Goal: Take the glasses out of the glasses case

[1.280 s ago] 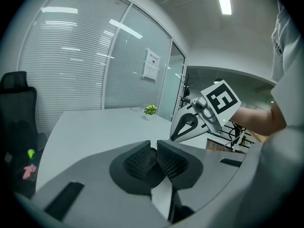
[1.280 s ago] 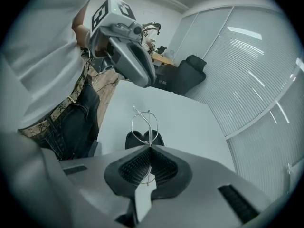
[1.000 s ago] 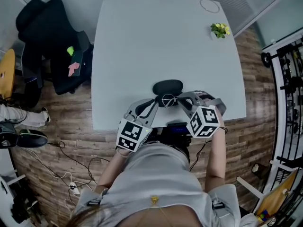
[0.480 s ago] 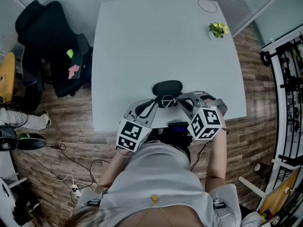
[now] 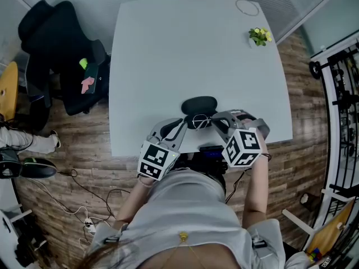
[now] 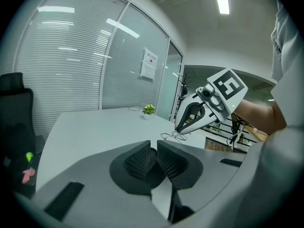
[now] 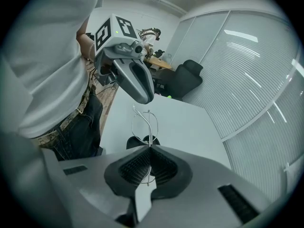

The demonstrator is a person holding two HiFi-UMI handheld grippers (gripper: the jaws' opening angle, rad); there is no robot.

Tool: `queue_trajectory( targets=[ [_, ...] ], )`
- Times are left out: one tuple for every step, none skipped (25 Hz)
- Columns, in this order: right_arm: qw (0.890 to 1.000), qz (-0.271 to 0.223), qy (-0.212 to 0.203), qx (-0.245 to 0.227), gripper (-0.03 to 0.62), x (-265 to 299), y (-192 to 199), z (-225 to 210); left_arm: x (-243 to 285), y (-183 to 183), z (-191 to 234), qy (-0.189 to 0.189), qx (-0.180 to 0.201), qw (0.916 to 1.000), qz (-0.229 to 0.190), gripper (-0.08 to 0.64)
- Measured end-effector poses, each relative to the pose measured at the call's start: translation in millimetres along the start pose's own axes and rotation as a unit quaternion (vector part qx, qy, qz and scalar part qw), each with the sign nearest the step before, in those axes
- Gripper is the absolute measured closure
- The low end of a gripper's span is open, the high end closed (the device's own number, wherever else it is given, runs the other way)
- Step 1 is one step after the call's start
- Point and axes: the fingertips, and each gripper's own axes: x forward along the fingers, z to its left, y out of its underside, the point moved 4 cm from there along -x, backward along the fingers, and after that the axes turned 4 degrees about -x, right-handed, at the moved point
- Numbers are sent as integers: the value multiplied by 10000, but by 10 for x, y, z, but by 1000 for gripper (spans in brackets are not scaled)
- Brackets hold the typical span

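Observation:
The black glasses case lies near the front edge of the white table. Thin wire-framed glasses hang just in front of it, above the table. My right gripper is shut on them: the wire frame runs out from between its pads. From the left my left gripper reaches the case's near left end. Its jaws stand almost together with something dark, apparently the case's edge, between the pads. The left gripper view shows the right gripper holding the glasses.
A small potted plant and a thin wire loop sit at the table's far right corner. A black office chair stands left of the table, a metal rack to the right. The person's body is close against the front edge.

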Motion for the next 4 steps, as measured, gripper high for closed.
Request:
queue_trajectory(
  targets=[
    [10000,9,-7,-6,574,8,4,-1,2,2,7,-9,-3,10000,2,497],
    [10000,18,-15,-12,574,17,9,-2,5,3,13,-17,-5,10000,6,497],
    [10000,28,-23,-20,574,25,14,-3,9,4,19,-24,-5,10000,9,497],
    [10000,38,-32,-27,574,33,20,-4,14,5,24,-28,-4,10000,11,497]
  ],
)
